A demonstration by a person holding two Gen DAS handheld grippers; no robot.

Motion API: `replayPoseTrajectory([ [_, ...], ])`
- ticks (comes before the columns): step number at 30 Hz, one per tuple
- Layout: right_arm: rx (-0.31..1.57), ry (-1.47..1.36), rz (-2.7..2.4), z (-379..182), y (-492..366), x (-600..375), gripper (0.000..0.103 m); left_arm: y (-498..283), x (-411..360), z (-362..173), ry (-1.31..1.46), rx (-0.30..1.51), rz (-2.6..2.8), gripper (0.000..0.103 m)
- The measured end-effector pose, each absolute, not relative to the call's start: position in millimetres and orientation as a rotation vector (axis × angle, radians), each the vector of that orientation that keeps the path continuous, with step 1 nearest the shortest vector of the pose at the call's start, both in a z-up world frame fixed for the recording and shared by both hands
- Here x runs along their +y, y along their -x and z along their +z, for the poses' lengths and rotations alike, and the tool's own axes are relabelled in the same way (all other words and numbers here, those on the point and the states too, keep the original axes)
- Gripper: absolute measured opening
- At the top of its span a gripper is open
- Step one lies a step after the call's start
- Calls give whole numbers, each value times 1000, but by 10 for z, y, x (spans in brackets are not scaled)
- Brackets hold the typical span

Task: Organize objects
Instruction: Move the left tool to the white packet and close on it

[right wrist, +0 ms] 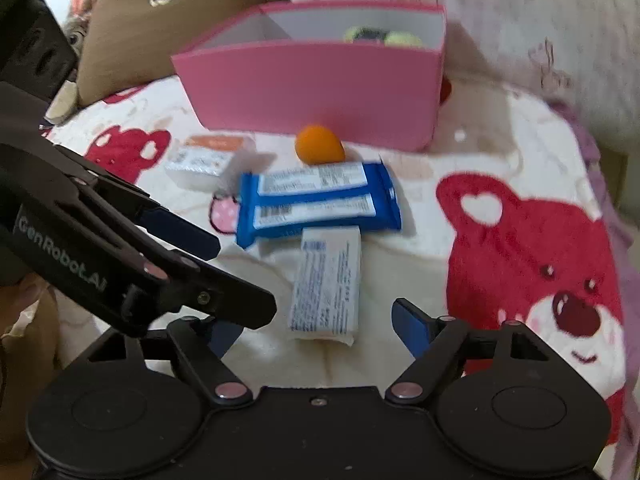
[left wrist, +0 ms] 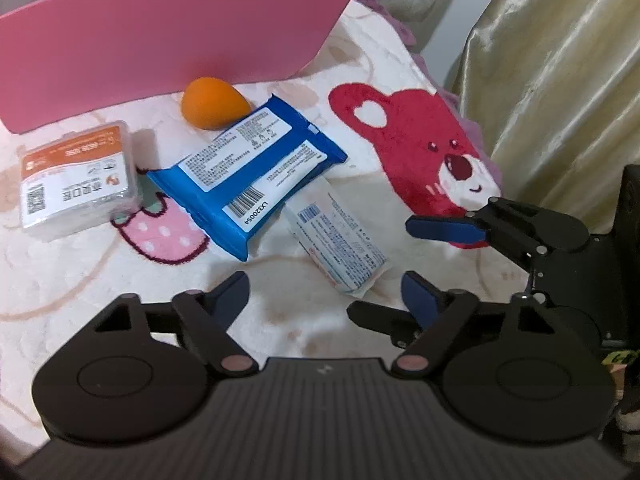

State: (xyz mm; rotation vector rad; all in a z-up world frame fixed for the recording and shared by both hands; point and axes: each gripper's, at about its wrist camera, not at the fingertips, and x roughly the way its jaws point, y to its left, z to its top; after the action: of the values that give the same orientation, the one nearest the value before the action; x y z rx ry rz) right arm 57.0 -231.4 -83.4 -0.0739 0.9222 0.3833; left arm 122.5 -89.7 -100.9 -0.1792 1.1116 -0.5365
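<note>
On the bear-print blanket lie a blue wipes pack, a white tube-like pack partly under it, an orange egg-shaped sponge and a clear orange-labelled box. A pink box stands behind them, with green items inside. My left gripper is open, just short of the white pack. My right gripper is open, with the white pack's near end between its fingers. It also shows in the left wrist view.
A brown cushion lies back left of the pink box. A gold curtain hangs at the blanket's right edge. A red bear print covers the blanket to the right. The left gripper's body crosses the right wrist view.
</note>
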Motion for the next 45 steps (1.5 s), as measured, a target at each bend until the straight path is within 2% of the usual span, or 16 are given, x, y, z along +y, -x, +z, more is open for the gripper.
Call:
replayPoseTrajectory([
  [2,952,62,380,-902,-596,-2314,78,-1258,-942,-1051,172,1116,-532,66],
  [4,973,66,397,-957,-612,-2290,73,-1285,-961,-1091,185,1117,-544,64],
  [12,975,71,384,-1074,-676,-2287,52,-1329,-1025,-1274,223,1106,-536,40],
  [15,973,74,381,-1084,-682,-2292,49,-1342,-972,-1306,286,1094,-540,36],
  [21,951,139,407,-1055,-610,-2236,47,-1346,-804,-1317,389,1095,-528,36],
  [26,923,255,538,-1012,-390,-2141,47,-1248,-660,-1259,316,1074,-504,37],
  [30,912,358,515,-1053,-349,-2091,46,-1247,-616,-1284,275,1085,-491,41],
  [32,908,357,480,-1042,-371,-2126,50,-1271,-608,-1280,286,1081,-493,43],
  [34,906,357,424,-1042,-396,-2188,63,-1287,-619,-1274,281,1074,-496,43],
  [35,914,355,385,-1052,-423,-2232,64,-1296,-635,-1270,272,1070,-499,43],
  [40,985,175,311,-1064,-554,-2511,64,-1313,-677,-1284,288,1062,-516,45],
  [42,982,110,324,-1044,-546,-2547,64,-1328,-667,-1326,340,1066,-517,49],
  [45,989,4,389,-1026,-538,-2542,64,-1331,-656,-1374,397,1056,-505,49],
])
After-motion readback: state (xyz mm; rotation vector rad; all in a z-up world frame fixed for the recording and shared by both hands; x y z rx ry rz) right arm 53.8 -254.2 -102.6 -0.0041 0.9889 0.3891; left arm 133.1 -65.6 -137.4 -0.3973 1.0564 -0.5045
